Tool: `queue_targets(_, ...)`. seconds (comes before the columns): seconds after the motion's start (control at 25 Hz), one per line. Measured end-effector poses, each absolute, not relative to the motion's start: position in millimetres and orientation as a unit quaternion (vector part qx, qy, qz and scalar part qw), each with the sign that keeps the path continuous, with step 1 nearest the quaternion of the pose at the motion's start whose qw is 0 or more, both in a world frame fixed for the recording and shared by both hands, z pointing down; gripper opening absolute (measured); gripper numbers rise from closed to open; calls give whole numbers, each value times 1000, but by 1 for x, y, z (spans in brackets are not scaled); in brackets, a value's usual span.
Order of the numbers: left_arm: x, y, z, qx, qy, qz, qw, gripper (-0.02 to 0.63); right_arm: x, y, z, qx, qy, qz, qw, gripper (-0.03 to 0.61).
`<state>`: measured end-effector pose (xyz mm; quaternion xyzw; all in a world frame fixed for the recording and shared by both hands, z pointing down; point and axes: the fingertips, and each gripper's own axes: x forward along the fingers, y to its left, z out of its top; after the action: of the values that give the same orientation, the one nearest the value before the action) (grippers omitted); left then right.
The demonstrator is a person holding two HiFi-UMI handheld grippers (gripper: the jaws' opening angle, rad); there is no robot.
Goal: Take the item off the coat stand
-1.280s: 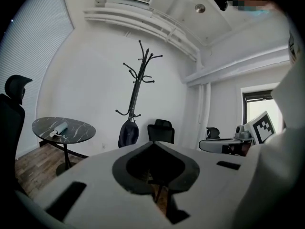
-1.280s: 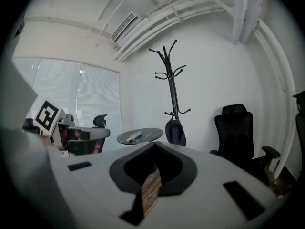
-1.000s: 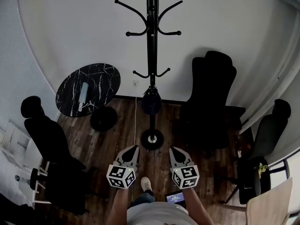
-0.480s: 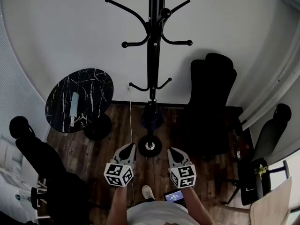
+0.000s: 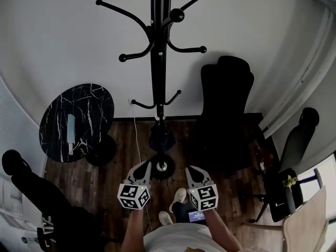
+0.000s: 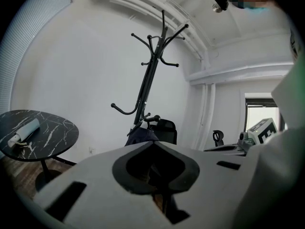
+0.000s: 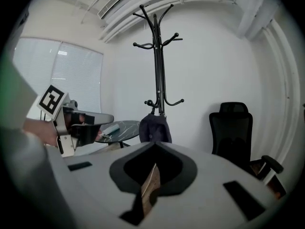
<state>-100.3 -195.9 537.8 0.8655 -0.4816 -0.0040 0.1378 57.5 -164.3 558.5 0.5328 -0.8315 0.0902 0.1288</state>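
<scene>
A dark, limp cloth item [image 5: 160, 136] hangs low on the upright black coat stand [image 5: 156, 62], at twelve o'clock, just above its base.

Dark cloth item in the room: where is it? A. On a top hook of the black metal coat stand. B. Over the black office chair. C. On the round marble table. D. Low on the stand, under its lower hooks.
D: the dark cloth item hangs against the black metal coat stand just under its lower hooks; the upper hooks are bare.
</scene>
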Motion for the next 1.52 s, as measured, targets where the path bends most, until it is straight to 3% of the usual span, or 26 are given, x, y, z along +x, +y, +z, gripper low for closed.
queue_targets(0.48, -110, -224, 548, 862, -485, 11, 148, 20, 46, -198, 564, 520, -840, 116, 99, 12)
queue_targets(1.52, -110, -287, 567, 852, -506, 65, 116, 20, 48, -268, 592, 514, -836, 139, 130, 14)
